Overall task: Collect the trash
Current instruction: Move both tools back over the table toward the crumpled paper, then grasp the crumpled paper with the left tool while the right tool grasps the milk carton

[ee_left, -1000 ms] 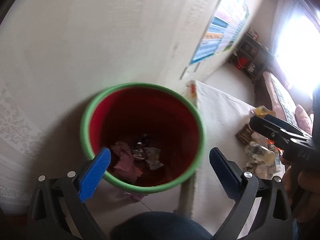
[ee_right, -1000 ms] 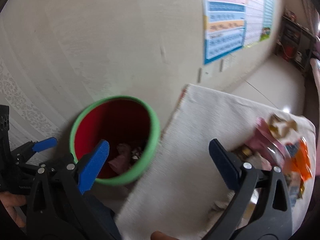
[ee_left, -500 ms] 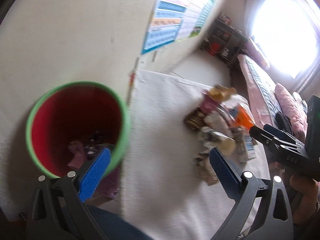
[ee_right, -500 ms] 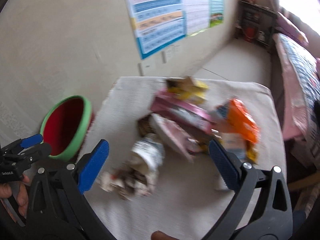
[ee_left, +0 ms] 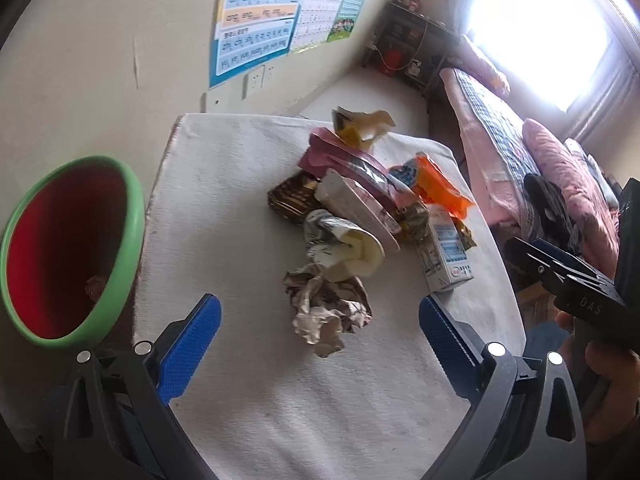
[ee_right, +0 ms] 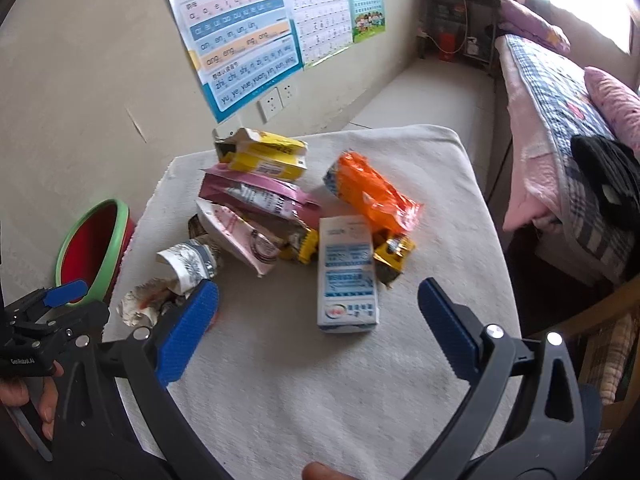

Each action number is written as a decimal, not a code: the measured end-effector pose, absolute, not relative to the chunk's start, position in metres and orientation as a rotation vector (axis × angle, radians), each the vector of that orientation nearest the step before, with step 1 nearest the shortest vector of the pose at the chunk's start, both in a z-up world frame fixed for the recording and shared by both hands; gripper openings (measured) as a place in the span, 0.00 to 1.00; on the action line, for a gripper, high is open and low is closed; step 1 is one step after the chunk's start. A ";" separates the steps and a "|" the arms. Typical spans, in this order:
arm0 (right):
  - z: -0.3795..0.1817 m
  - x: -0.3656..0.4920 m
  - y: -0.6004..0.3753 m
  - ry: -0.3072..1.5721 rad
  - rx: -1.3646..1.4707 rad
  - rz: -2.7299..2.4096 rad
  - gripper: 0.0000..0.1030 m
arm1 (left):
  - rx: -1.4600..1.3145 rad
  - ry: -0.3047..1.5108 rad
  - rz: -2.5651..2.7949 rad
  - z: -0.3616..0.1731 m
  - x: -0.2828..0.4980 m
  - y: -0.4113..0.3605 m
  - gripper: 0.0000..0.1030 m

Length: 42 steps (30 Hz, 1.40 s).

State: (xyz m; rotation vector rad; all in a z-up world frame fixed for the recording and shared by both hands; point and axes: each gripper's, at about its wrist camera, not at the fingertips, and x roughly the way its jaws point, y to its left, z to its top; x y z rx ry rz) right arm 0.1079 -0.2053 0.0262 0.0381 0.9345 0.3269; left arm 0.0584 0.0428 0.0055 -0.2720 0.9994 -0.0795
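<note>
A pile of trash lies on the white-cloth table [ee_left: 248, 384] [ee_right: 304, 400]: a crumpled paper ball [ee_left: 326, 306] [ee_right: 146, 298], a foil wrapper [ee_left: 338, 242] [ee_right: 188, 260], a white-blue carton [ee_left: 444, 250] [ee_right: 347, 276], an orange bag [ee_left: 438, 186] [ee_right: 372, 192], pink packets [ee_left: 348, 160] [ee_right: 256, 194] and a yellow box [ee_right: 264, 156]. The red bin with a green rim [ee_left: 68, 248] [ee_right: 94, 248] stands left of the table. My left gripper [ee_left: 318, 332] is open, with the paper ball between its fingers' line. My right gripper [ee_right: 318, 328] is open over the carton's near end.
A wall with alphabet posters [ee_right: 240, 36] and sockets [ee_right: 276, 100] runs behind the table. A bed with a checked quilt and pink pillows [ee_right: 568, 128] lies to the right, with a dark shelf [ee_right: 452, 28] at the far end. A hand [ee_left: 608, 376] holds the other gripper.
Both views have swung right, from the bin to the trash pile on the table. The bin now sits at the left edge. Both grippers stay open and hold nothing.
</note>
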 end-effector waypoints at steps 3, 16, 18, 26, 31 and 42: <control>0.024 0.107 -0.210 0.938 0.045 0.325 0.95 | -0.255 0.998 -0.079 0.008 0.059 0.037 0.92; 0.000 0.109 -0.214 0.994 0.037 0.330 0.95 | -0.259 1.035 -0.050 -0.006 0.064 0.032 0.92; -0.006 0.110 -0.215 1.011 0.033 0.326 0.95 | -0.260 1.045 -0.060 -0.011 0.068 0.029 0.92; -0.038 0.118 -0.210 1.086 -0.023 0.302 0.95 | -0.209 1.103 -0.072 -0.033 0.085 0.017 0.92; -0.053 0.125 -0.207 1.120 -0.030 0.287 0.95 | -0.213 1.151 -0.065 -0.054 0.093 0.018 0.92; -0.072 0.148 -0.197 1.178 -0.005 0.295 0.68 | -0.325 1.168 -0.094 -0.077 0.095 0.029 0.61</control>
